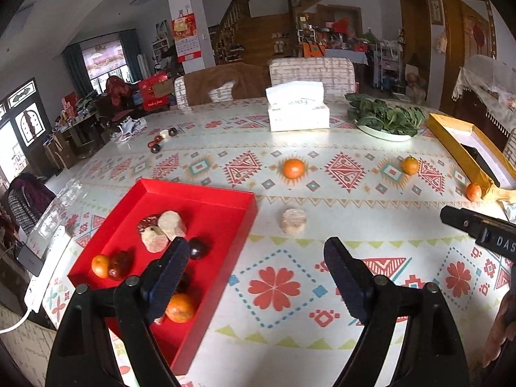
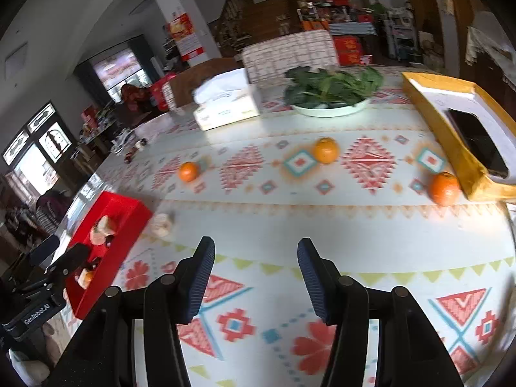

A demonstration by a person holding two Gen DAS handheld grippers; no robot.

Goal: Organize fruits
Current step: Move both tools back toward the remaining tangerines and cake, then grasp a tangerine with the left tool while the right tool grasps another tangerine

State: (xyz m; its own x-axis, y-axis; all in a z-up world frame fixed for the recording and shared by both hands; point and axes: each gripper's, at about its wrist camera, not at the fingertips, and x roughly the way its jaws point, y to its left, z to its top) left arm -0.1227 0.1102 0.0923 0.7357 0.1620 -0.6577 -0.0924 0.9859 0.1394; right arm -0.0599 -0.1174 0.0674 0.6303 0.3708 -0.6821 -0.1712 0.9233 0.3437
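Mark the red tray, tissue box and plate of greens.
red tray (image 1: 225, 208): left wrist view, bare floor near its far right corner.
tissue box (image 1: 298, 116): left wrist view, front face.
plate of greens (image 2: 332, 110): right wrist view, white front rim.

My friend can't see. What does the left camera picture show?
An open left gripper hovers over a patterned table, holding nothing. A red tray on its left holds oranges, dark fruits and pale chunks. Three oranges and one pale chunk lie loose beyond.
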